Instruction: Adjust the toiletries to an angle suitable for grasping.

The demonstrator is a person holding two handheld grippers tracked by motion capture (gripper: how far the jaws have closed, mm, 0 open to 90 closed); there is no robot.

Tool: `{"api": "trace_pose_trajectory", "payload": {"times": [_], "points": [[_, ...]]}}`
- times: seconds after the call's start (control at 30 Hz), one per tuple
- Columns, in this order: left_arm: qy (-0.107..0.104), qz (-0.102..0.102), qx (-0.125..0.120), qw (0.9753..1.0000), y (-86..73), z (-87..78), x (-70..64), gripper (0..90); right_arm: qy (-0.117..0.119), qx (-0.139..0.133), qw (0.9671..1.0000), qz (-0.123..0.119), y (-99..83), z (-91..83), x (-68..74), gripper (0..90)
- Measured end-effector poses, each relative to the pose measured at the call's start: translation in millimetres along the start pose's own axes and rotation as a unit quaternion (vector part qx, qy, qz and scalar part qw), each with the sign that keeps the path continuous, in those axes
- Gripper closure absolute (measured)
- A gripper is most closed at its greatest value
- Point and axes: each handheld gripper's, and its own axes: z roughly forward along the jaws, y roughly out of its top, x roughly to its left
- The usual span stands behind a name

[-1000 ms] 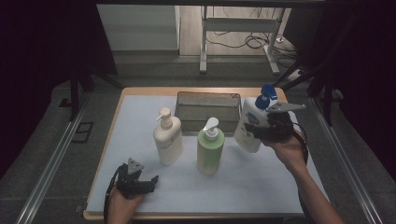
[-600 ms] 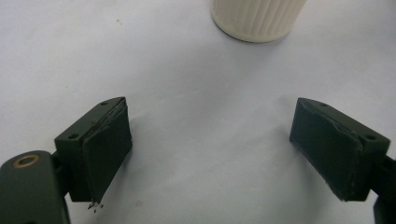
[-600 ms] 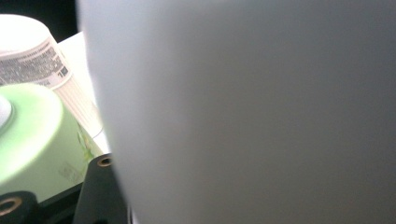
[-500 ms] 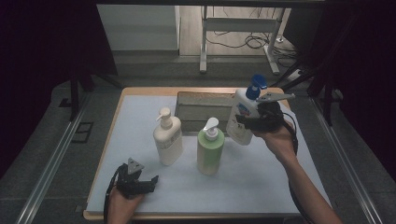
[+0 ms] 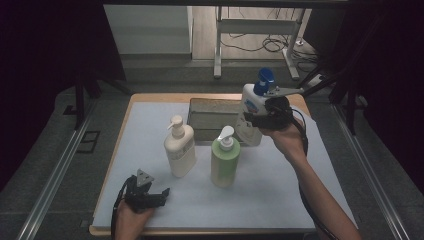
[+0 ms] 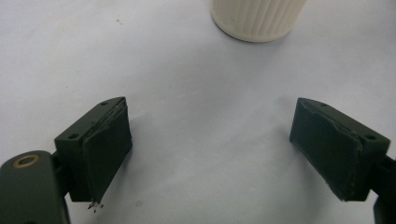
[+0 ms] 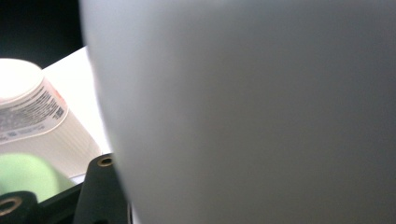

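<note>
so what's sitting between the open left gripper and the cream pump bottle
Nothing. In the left gripper view, bare white table cover runs from the left gripper, jaws wide apart, to the ribbed base of the cream pump bottle.

My left gripper lies low at the near left, jaws spread wide with nothing between them, my hand behind it. My right forearm stretches forward and up from the bottom right; my right gripper is raised, jaws clamped on something white.
</note>
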Motion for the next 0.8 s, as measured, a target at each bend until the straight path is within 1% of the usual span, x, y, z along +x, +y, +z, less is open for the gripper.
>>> {"api": "trace_pose_trajectory", "payload": {"times": [0.53,0.63,0.8], "points": [[0.000,0.000,-0.001,1.0000,0.0,0.1,0.0,12.3,-0.020,-0.005,0.9997,0.014,20.6,38.1,-0.6,40.5],[0.000,0.001,0.000,1.0000,0.0,-0.1,0.2,12.3,-0.022,-0.006,0.9995,0.022,23.6,44.9,-1.2,40.6],[0.000,0.000,0.001,1.0000,0.0,-0.1,0.0,12.3,-0.027,-0.008,0.9992,0.026,28.1,55.7,-1.0,40.6]]}}
